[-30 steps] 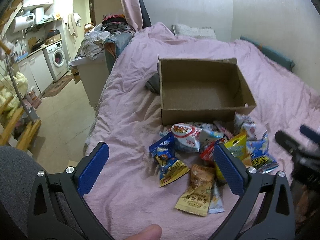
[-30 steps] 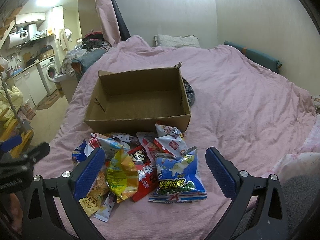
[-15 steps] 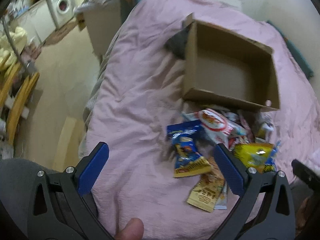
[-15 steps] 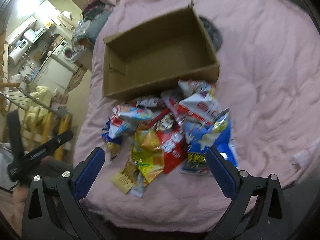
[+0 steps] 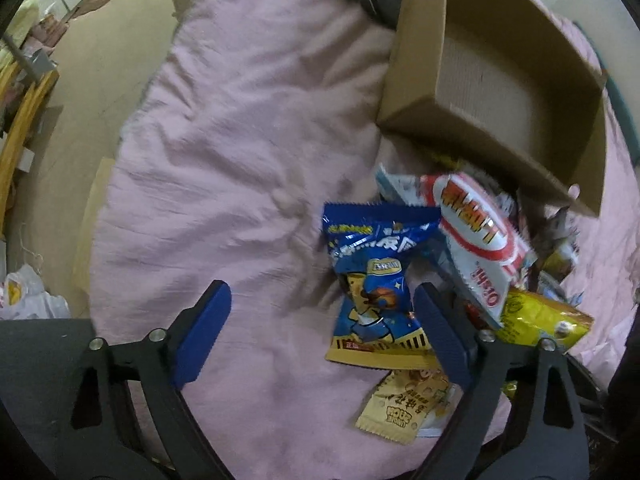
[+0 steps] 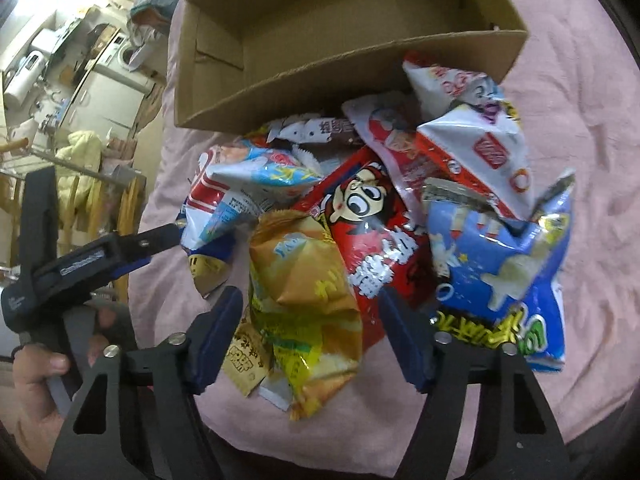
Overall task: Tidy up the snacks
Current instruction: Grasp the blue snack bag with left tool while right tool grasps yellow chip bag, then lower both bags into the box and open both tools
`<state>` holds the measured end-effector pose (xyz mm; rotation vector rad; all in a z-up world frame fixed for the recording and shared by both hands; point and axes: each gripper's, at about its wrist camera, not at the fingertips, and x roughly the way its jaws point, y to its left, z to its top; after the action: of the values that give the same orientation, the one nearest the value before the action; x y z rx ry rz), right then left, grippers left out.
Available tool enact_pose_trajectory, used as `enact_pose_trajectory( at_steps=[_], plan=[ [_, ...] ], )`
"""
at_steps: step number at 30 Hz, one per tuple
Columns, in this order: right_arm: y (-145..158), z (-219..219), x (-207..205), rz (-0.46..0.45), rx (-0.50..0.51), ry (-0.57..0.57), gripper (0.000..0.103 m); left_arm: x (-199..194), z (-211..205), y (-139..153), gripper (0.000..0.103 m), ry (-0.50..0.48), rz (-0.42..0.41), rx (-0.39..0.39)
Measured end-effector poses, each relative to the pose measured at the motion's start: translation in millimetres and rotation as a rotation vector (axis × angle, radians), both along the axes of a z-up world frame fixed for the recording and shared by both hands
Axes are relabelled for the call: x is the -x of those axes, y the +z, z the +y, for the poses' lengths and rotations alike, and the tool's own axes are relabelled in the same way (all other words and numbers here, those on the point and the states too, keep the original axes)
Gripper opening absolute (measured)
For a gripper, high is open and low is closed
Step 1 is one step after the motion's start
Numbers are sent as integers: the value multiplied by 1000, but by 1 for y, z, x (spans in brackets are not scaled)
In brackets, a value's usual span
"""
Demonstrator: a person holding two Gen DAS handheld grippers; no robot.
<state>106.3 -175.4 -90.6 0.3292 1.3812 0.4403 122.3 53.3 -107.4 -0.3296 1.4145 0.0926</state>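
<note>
Over the last second both tools have dropped from a level look across the bed to a steep look down onto the snack heap, so the picking seems about to begin and nothing has yet been lifted. On the left, the left tool (image 5: 322, 326) hangs with its blue pads spread wide and pinching nothing; most of the gap lies over bare pink bed cover (image 5: 224, 152), and its right pad overlaps the edge of the dark blue snack bag (image 5: 374, 280), which lies flat at the left rim of the pile with a beige packet (image 5: 404, 408) beneath it. Further right, the right tool (image 6: 312, 334) is also spread and empty, its pads straddling the yellow chip bag (image 6: 308, 300), the likeliest first pick in my judgement. Beside that bag lie the red cartoon bag (image 6: 368, 220) and, rightmost, the light blue bag (image 6: 504, 280), all overlapping in one heap on the bed just in front of the cardboard box (image 6: 224, 108). The box stands open beyond the pile, its near wall touching the topmost packets, and as far as its floor shows it holds no snacks.
</note>
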Motion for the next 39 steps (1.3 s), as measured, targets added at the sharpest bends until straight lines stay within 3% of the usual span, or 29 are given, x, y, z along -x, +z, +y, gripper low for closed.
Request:
enact_pose_trajectory(
  at_steps=[5,11,15,21,26,34,39],
  plan=[
    [-7,2,-4,-10,5,0,63,-10,-13,-17,70,-15,30,31],
    [-11,-1,-1,-21,-3,-7,58,-17,-20,-22,38,-28,11,49],
    [-10,-2,2,-36,-3,7,51,-15,-24,-18,29,-45,-1,32],
    [-4,-10,10,-39,-23,1,44,-5,-34,-6,21,-84,-12,-20],
    [15,-20,17,-71,-65,-4,42,6,-31,19,20,-79,-40,-52],
    [53,-54,12,-160,-150,-64,41,18,-23,81,19,-87,-174,-76],
    [79,-66,-8,-226,-171,-94,41,0,-22,111,19,-112,-267,-84]
  ],
)
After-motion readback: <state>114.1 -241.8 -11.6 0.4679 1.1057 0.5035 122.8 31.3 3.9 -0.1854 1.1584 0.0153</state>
